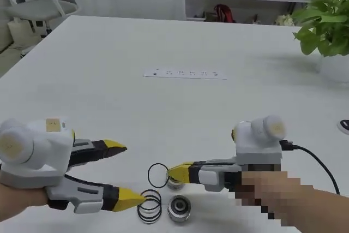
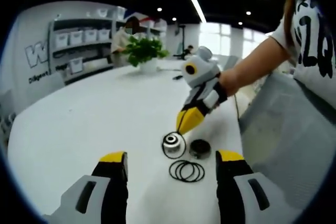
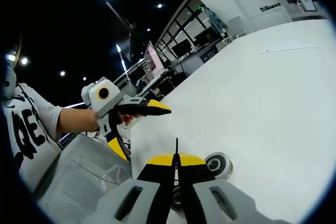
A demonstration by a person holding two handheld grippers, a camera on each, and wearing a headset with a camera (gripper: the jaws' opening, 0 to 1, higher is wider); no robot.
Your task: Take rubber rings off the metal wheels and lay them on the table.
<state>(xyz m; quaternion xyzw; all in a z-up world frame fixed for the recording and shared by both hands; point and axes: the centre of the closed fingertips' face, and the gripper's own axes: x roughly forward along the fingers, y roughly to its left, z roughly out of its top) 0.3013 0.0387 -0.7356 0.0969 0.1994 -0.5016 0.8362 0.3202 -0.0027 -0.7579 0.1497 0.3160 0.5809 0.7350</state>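
White workbench table (image 1: 180,47).
Left gripper (image 1: 124,170), lower left: jaws wide apart, holding nothing.
Right gripper (image 1: 172,171), lower centre: jaws closed, apparently pinching a thin black rubber ring (image 1: 158,164) beside a small silver metal wheel (image 1: 175,184).
Step judged: laying the ring down. Next: release it near the stacked black rings (image 1: 149,207).
The right gripper view shows the ring edge-on; the head view shows it as a loop.

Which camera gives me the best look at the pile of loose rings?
Left gripper view: the ring pile lies flat and unobstructed between the open left gripper's jaws. Head view catches it low in frame, its left edge overlapped by that gripper's yellow tip.
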